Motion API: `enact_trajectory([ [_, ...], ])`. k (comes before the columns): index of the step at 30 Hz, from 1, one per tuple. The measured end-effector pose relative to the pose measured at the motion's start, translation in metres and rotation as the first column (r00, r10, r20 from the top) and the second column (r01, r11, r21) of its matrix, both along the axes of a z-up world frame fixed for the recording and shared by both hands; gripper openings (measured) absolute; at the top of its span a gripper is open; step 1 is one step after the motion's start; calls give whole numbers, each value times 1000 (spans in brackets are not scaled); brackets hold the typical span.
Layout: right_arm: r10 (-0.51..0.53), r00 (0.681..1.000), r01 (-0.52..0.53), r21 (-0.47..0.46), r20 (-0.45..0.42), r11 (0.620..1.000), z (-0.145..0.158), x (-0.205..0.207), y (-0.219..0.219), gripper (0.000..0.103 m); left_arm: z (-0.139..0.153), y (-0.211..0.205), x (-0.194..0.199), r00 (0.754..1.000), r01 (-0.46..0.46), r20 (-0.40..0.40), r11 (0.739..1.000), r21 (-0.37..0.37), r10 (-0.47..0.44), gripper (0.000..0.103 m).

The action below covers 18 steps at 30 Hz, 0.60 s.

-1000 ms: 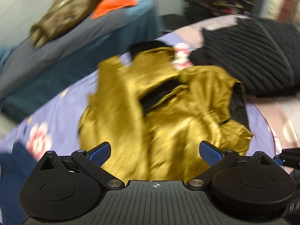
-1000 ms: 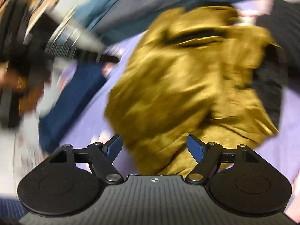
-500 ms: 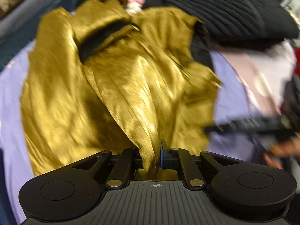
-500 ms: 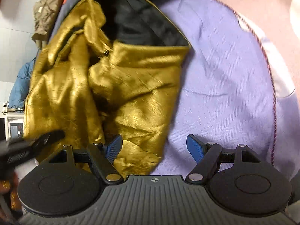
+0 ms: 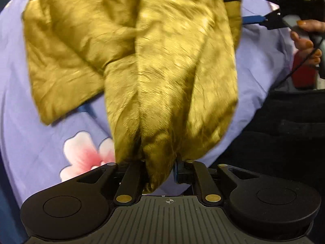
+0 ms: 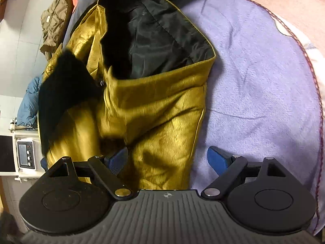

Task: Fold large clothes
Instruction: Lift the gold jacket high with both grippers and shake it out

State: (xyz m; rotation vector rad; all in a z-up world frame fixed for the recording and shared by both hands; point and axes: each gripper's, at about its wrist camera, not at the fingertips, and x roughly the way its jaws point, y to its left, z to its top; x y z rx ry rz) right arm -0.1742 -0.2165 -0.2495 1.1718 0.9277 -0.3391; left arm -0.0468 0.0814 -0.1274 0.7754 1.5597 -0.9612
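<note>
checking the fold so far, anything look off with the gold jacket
Yes: the gold jacket is bunched, not flat, one corner flipped to show black lining. The left gripper pinches a gathered wad; the right gripper is open.

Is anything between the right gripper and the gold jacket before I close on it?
Nothing visible. The right gripper is open, and the jacket's hem already lies between its fingers on the purple sheet. The left gripper is shut on another part of the jacket.
</note>
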Motion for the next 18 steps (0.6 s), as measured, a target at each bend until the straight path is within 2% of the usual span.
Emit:
enact_trajectory([
  [1, 8, 1000, -8, -8, 1, 1000, -1, 7, 0, 88, 7, 0, 2, 1000, -13, -3, 999, -33, 13, 77],
  [2, 18, 1000, -17, -17, 5, 1000, 0, 11, 0, 87, 17, 0, 5, 1000, -29, -7, 996, -81, 28, 90],
  [3, 27, 1000, -27, -26, 5, 999, -1, 17, 2, 80, 28, -3, 8, 999, -44, -3, 990, -134, 44, 103],
  [4, 35, 999, -35, -35, 6, 999, 0, 20, 2, 71, 40, -4, 12, 998, -57, 8, 981, -188, 60, 103],
  [6, 38, 999, -38, -39, 3, 998, -3, 28, 2, 65, 65, -5, 18, 996, -65, 38, 957, -284, 79, 103],
  [8, 33, 999, -34, -39, -5, 999, -5, 32, 1, 50, 85, -11, 24, 995, -62, 48, 934, -351, 84, 103],
  [10, 26, 1000, -26, -35, -1, 999, -6, 33, -3, 19, 100, -19, 35, 991, -61, 82, 913, -403, 102, 103],
  [14, 20, 999, -19, -24, 44, 1000, -5, 25, -8, 13, 113, -54, 59, 976, -42, 167, 873, -486, 140, 103],
  [18, 18, 999, -17, -11, 38, 1000, -8, 13, -10, 13, 95, -119, 85, 934, -33, 300, 881, -471, 195, 103],
])
